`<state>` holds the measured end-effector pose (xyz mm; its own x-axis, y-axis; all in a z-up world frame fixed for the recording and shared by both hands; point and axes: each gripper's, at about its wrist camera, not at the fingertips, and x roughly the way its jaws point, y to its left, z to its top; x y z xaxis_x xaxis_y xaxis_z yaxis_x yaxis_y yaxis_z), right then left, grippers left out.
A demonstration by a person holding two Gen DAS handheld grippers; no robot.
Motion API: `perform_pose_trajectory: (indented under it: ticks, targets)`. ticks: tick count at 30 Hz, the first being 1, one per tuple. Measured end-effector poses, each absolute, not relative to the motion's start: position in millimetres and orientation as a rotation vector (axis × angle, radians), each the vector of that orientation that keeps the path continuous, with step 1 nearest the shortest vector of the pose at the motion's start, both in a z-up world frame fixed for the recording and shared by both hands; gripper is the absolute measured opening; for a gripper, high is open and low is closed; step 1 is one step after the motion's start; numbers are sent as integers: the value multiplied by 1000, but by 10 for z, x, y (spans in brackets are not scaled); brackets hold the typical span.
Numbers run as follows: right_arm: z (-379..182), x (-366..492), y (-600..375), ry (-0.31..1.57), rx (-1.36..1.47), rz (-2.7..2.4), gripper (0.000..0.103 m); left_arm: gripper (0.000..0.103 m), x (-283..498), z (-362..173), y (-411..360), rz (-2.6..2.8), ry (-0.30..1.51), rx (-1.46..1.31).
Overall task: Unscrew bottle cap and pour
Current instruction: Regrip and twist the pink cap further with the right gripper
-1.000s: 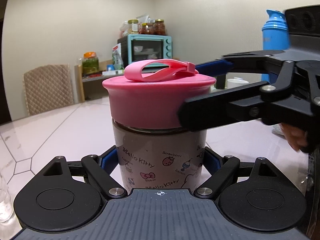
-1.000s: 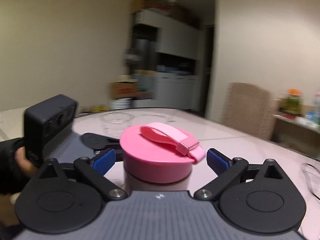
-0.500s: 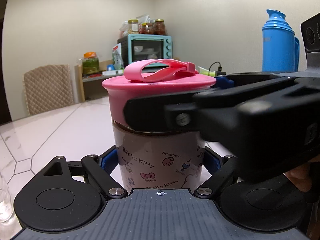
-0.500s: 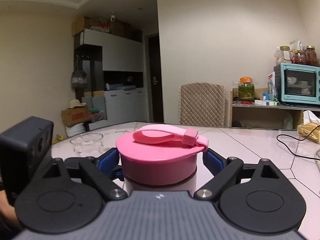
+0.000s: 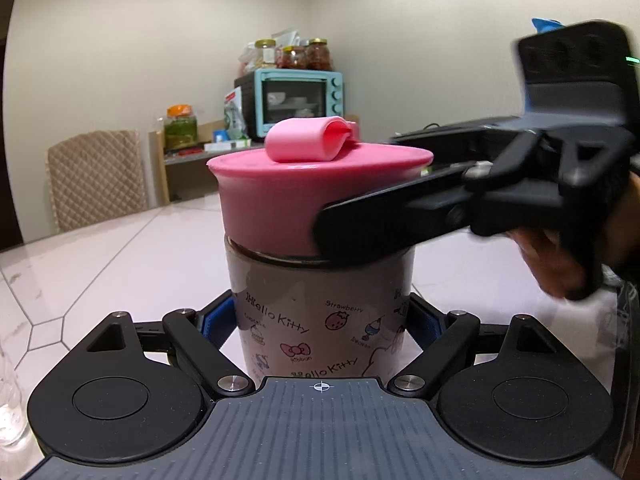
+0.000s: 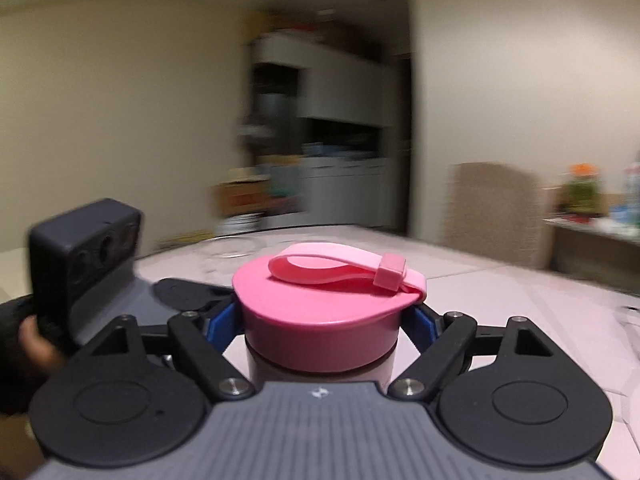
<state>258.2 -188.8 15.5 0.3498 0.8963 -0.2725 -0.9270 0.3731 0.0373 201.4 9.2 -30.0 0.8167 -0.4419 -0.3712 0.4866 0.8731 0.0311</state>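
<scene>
The left gripper [image 5: 322,322] is clamped on the grey-brown printed Hello Kitty bottle [image 5: 320,320], its blue pads [image 5: 214,320] pressed to both sides of the body low down, the bottle upright over the pale pink tiled worktop [image 5: 120,256]. The right gripper [image 6: 322,320] is clamped on the round pink screw cap [image 6: 320,320] that sits on the bottle's neck. Only the left wrist view shows the bottle's print, the teal toaster oven [image 5: 298,102] on a shelf behind, the quilted beige chair [image 5: 96,178], and the right gripper reaching in from the right. Only the right wrist view, blurred, shows the cap's pink strap loop [image 6: 340,270] from above and the left gripper's black camera block [image 6: 86,252]
</scene>
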Motion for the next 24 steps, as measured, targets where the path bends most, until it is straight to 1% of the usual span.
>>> perform_pose_trajectory:
  ticks: [6,8,9,10,14,19,24]
  targets:
    - [215,2795,-1952,285,-139,1314,85,90,2031,-301,109,-498,366,117]
    - [225,2653,-1934,269,-148,1235,87,90,2036,-302,114,-498,366,117]
    - [228,2581,-1931,264,-144,1201,91,90,2037,-303,119,-498,366,118]
    - [230,2506,-1926,259,-140,1166,92,90,2035,-305,118,-498,365,120]
    - [217,2232,-1897,248,-111,990,92,90,2024,-316,110,-498,364,124]
    - [204,2015,-1865,182,-84,849,92,90,1983,-321,80,-495,369,131]
    - [149,1969,-1759,195,-30,797,93,90,1965,-319,66,-493,370,128]
